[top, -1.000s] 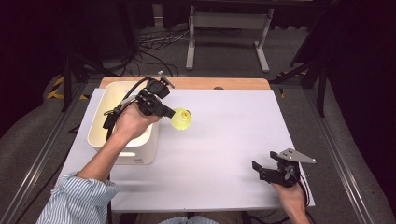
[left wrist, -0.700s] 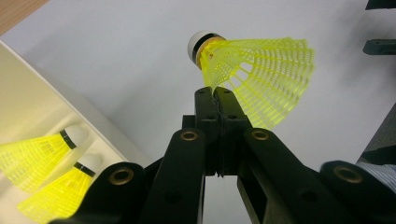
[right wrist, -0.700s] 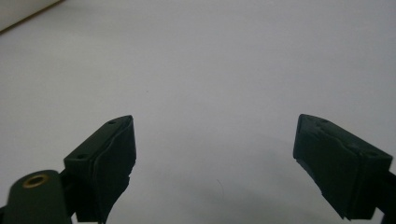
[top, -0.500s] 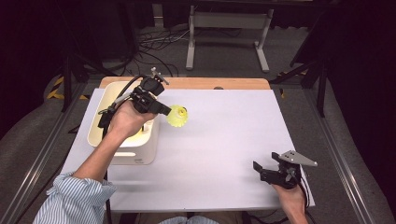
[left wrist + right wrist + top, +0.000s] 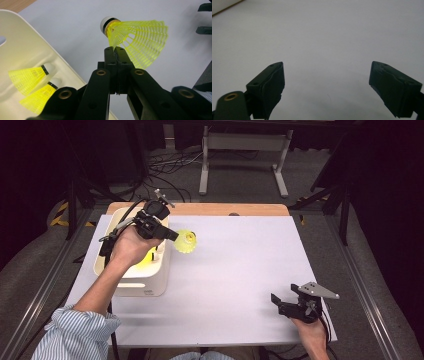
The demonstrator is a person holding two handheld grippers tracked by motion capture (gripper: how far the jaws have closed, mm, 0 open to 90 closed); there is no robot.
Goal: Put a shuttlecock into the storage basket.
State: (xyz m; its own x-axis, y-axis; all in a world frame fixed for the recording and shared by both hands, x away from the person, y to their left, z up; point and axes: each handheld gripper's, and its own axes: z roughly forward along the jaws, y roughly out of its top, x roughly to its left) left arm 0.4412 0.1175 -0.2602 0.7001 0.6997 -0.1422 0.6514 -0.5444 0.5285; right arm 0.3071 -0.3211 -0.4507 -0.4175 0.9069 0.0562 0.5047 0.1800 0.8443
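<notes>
Forearms enter from the near edge of the white table [image 5: 235, 285], one on each side. Nearest, on the person's right, a hand wraps the right gripper [image 5: 281, 304] close to the table's near right corner; it lies low and roughly level, aimed left across the bare surface, its jaws spread wide with nothing between them, as the right gripper view [image 5: 327, 82] confirms. On the person's left, a forearm in a rolled blue-striped sleeve [image 5: 75, 335] reaches diagonally forward over a cream bin [image 5: 150, 285], the wrist raised above the bin's far right corner. That hand holds the left gripper [image 5: 172, 236], pointed right and a little downward, its jaws clenched on the lower edge of a yellow shuttlecock [image 5: 186, 241]. The shuttlecock sits just past the bin's right rim, above the table; in the left gripper view [image 5: 136, 41] its mesh skirt fans to the right while its white cork tip points up and left. Two more yellow shuttlecocks [image 5: 32, 85] lie side by side inside the bin. Beyond the table's wooden far edge, cables [image 5: 170, 167] trail across a grey floor.
</notes>
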